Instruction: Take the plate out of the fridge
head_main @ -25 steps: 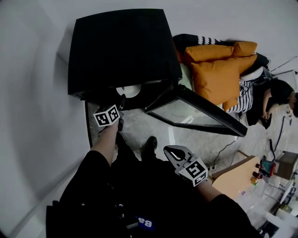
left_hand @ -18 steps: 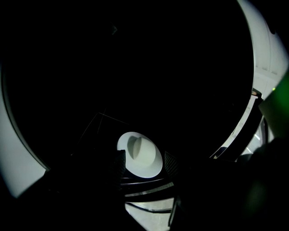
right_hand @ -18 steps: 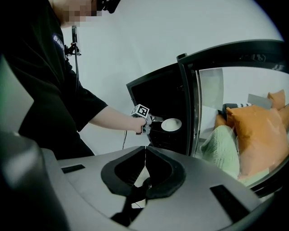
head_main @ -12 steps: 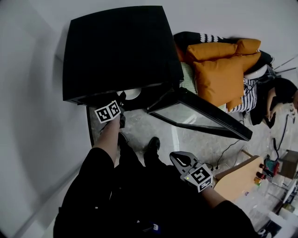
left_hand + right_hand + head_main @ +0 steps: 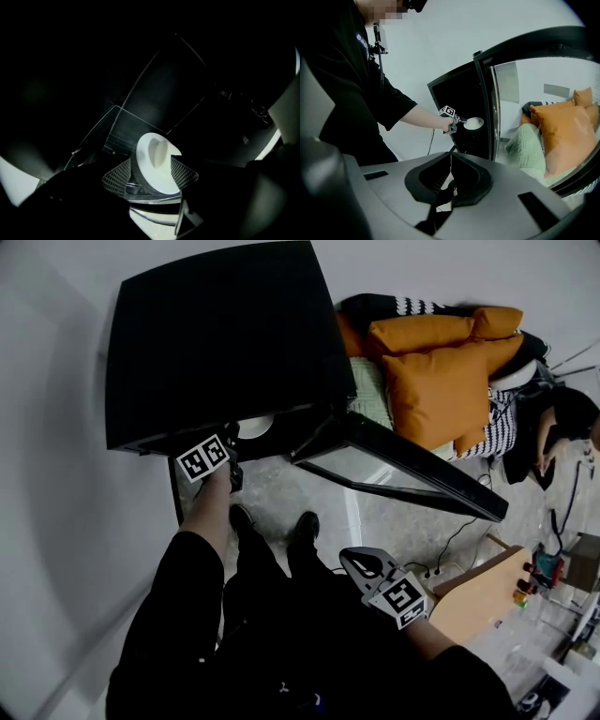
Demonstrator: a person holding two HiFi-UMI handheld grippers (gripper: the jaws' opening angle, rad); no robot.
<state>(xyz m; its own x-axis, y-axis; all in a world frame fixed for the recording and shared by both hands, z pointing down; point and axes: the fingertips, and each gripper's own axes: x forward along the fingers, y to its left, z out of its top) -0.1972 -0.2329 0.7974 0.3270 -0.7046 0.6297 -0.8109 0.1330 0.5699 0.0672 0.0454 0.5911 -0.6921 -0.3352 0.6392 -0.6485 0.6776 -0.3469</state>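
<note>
White round plate (image 5: pixel 155 164) sits between the left gripper's (image 5: pixel 152 180) wide-spread jaws!
Just opened, they're closer to the black fridge (image 5: pixel 220 343) than a second ago; right gripper (image 5: pixel 449 190) jaws together, empty.

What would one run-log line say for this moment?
left gripper: at open black fridge, jaws just been opening, round white plate between them, not clamped | right gripper: shut, empty, away from fridge

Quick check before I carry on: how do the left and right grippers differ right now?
The left gripper is at the open fridge; the right gripper is held well back from it. The left jaws, just opened wide, straddle the plate without visibly pressing; the right jaws are together, with nothing between them. Both carry a marker cube.
</note>
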